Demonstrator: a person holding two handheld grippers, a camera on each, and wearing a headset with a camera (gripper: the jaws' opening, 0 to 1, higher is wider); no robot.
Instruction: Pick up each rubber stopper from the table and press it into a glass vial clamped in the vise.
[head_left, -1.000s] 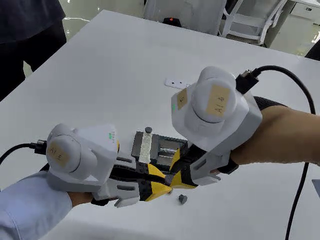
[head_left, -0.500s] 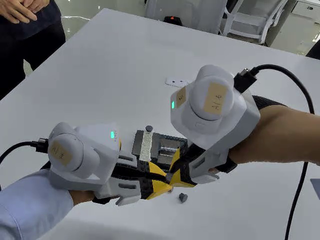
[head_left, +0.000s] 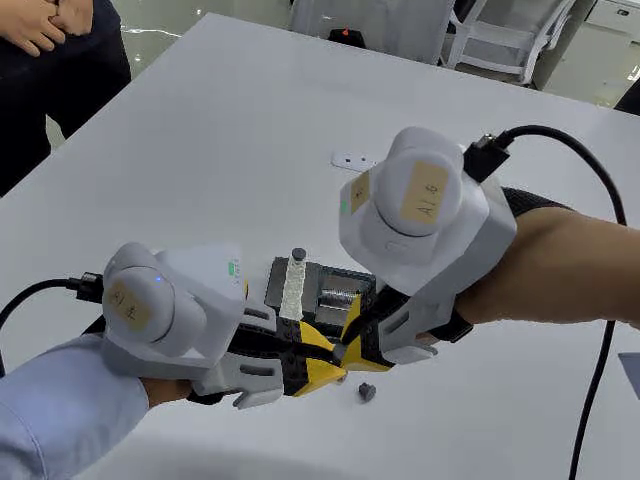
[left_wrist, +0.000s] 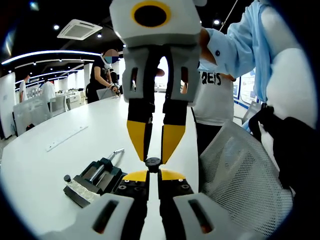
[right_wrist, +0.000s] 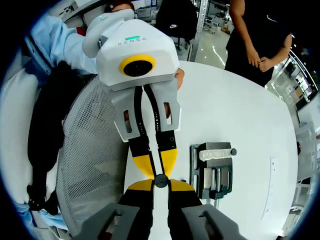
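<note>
1. Contact at the tips: right gripper (right_wrist: 160, 184) and left gripper (left_wrist: 152, 173) meet nose to nose just on the near side of the vise (head_left: 330, 300), above the table (head_left: 250, 120).
2. Right jaws stand a narrow gap apart and are closed on the held stopper (left_wrist: 152, 161), which sits between their yellow tips.
3. Left jaws are drawn almost together, with their tips against the same stopper. I cannot tell whether they pinch it or only steady it.
4. Judgement: two grippers on one small piece suggests a re-grip or handover. The likely aim is to turn the stopper so its plug end faces the vial mouth.
5. Loose stopper (head_left: 367, 391) lies on the table, nearer the person than the vise and just past the joined tips, not yet picked up.
6. Vial (head_left: 292, 290) lies on its side, clamped between the vise plates. Clamping keeps it from rolling or sliding under a push.
7. Fitted stopper (head_left: 298, 256), dark in colour, sits at the vial's far end, the end away from the grippers.
8. Judgement: this vial looks served already, and I can make out no open vial mouth in the vise.
</note>
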